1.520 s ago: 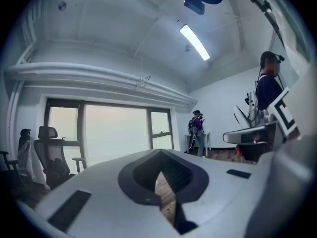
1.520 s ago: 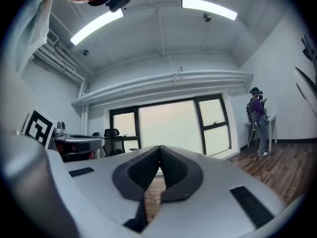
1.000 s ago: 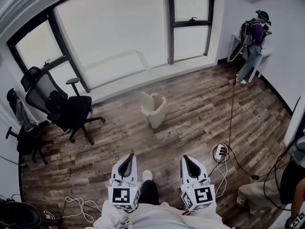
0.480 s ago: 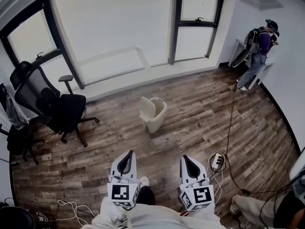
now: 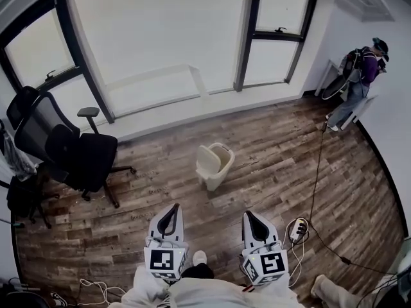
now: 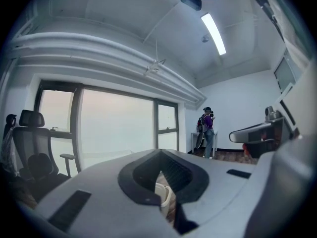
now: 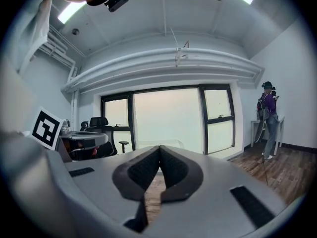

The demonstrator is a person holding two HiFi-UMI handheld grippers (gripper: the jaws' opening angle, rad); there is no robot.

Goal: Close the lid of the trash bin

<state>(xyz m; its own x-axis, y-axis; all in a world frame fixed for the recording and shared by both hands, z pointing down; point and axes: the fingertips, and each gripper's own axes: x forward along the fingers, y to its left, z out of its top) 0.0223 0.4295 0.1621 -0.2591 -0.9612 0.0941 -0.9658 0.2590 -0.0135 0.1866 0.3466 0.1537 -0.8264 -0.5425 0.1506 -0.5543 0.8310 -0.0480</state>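
Trash bin [image 5: 217,175]: cream, upright on the wood floor [image 5: 276,153], well apart from both grippers. Its lid [image 5: 205,158] is open and stands raised along the bin's left rim.

Left gripper [image 5: 173,208]: on the near side of the bin and a little to its left, tip aimed toward it. Jaws pressed together at the tips, gripping nothing.

Right gripper [image 5: 248,214]: on the near side of the bin and to its right. Jaws likewise clenched tip to tip, with nothing held.

View differences:
- The head view alone shows the whole bin and its raised lid. It also shows a power strip [image 5: 297,230] on the floor to the near right of the bin.
- The left gripper view shows only a sliver of the bin [image 6: 165,197], through the opening behind the meeting jaw tips of the left gripper [image 6: 159,174].
- The right gripper view shows only floor boards through the same opening on the right gripper [image 7: 159,150]; the bin does not appear there.

Surroundings: an office chair [image 5: 77,153] is left of the bin, and a window [image 5: 160,37] is beyond it. A person [image 5: 363,76] stands far right of it, by the wall.
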